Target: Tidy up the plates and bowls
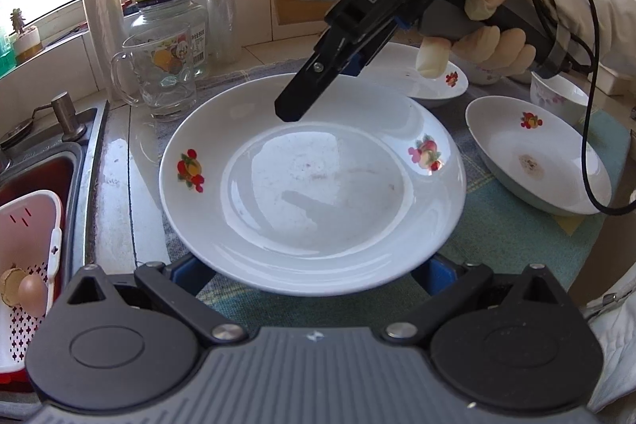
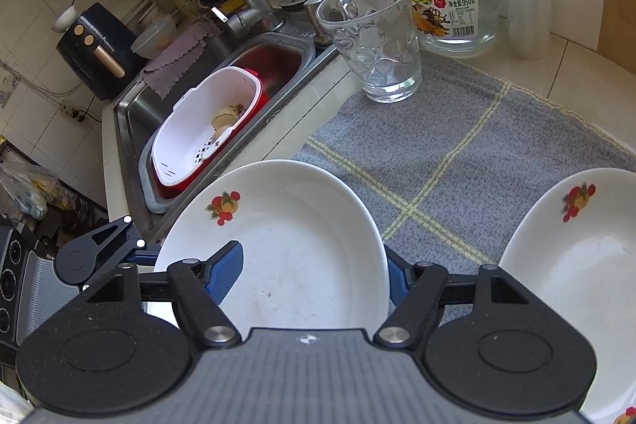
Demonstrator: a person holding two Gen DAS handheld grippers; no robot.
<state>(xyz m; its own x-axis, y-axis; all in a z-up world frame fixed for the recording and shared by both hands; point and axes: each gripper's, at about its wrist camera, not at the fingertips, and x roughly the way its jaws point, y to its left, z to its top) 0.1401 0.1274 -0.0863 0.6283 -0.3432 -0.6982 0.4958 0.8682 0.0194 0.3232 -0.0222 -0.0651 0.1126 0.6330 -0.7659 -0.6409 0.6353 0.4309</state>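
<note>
We hold one plate with both grippers. Our left gripper clasps its near rim. Our right gripper grips another edge, beside the sink.

Large plate: on the mat, between the sink to its left and two smaller plates.
Near smaller plate: right of it, on the mat.
Far smaller plate: behind it.
Glass mug: behind-left, before the jar.
Strainer basket: in the sink.
</note>
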